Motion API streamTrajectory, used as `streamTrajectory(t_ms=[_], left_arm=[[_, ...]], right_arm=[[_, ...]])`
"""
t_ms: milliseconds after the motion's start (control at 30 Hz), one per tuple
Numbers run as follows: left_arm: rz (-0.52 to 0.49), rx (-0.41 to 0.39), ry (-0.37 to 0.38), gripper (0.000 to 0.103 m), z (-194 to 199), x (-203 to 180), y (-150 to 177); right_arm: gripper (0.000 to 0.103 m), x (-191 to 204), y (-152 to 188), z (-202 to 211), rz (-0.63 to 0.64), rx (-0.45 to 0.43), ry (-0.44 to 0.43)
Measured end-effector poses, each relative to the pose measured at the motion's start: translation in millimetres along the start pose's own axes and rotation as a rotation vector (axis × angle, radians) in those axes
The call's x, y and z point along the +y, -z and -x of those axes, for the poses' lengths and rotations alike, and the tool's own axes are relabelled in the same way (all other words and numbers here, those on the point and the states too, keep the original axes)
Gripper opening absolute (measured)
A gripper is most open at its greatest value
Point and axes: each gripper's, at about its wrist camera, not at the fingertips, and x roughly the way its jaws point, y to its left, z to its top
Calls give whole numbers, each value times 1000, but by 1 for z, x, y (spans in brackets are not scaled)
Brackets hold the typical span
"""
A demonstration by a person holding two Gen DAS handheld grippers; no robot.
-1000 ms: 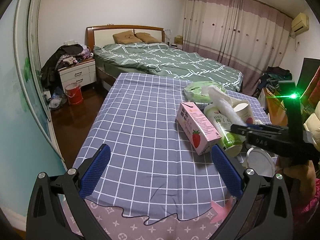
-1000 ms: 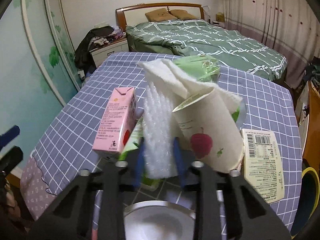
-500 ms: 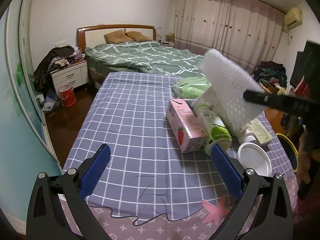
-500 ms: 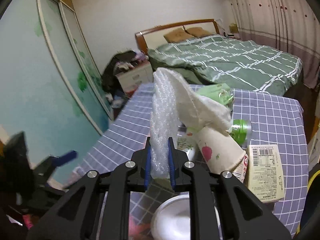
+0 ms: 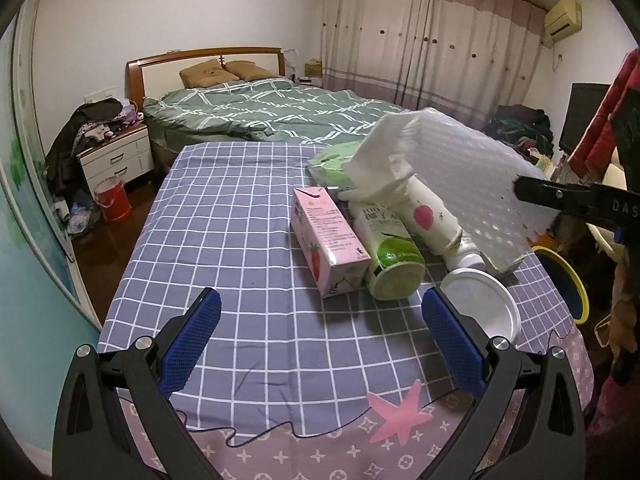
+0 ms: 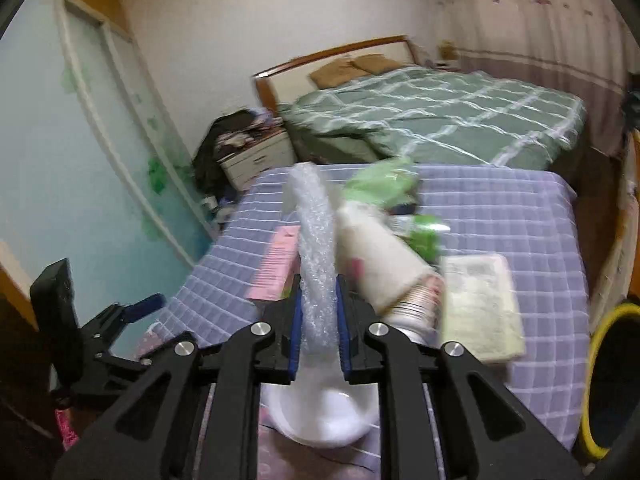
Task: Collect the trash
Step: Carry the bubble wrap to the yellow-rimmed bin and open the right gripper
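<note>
The right gripper [image 6: 319, 332] is pinching a sheet of bubble wrap [image 5: 472, 184] between its closed blue pads, holding it up above the checked tablecloth [image 5: 224, 216]. Below it, a pink carton [image 5: 326, 246], a green can [image 5: 390, 262] and a white cup [image 5: 434, 220] are lying together. The left gripper [image 5: 318, 346] is hovering with its fingers spread wide, gripping nothing.
</note>
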Motion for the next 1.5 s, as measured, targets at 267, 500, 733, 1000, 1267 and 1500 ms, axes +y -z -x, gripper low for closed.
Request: streamTrajectory(t_ms=[267, 500, 733, 1000, 1267, 1500], left_arm=[[-31, 23, 36, 99, -9, -17, 1], [-88, 39, 112, 99, -16, -42, 4], [-179, 56, 197, 99, -19, -73, 15], [-221, 102, 259, 99, -32, -99, 22], [-262, 155, 276, 99, -49, -118, 29], [-262, 183, 269, 99, -64, -121, 31]], right_arm=[[14, -52, 25, 21, -91, 22, 61], [14, -105, 51, 62, -208, -56, 203], [15, -168, 68, 104, -335, -173, 443], [16, -261, 108, 106, -508, -142, 620], [58, -295, 130, 88, -554, -97, 693], [63, -282, 128, 97, -551, -133, 688]])
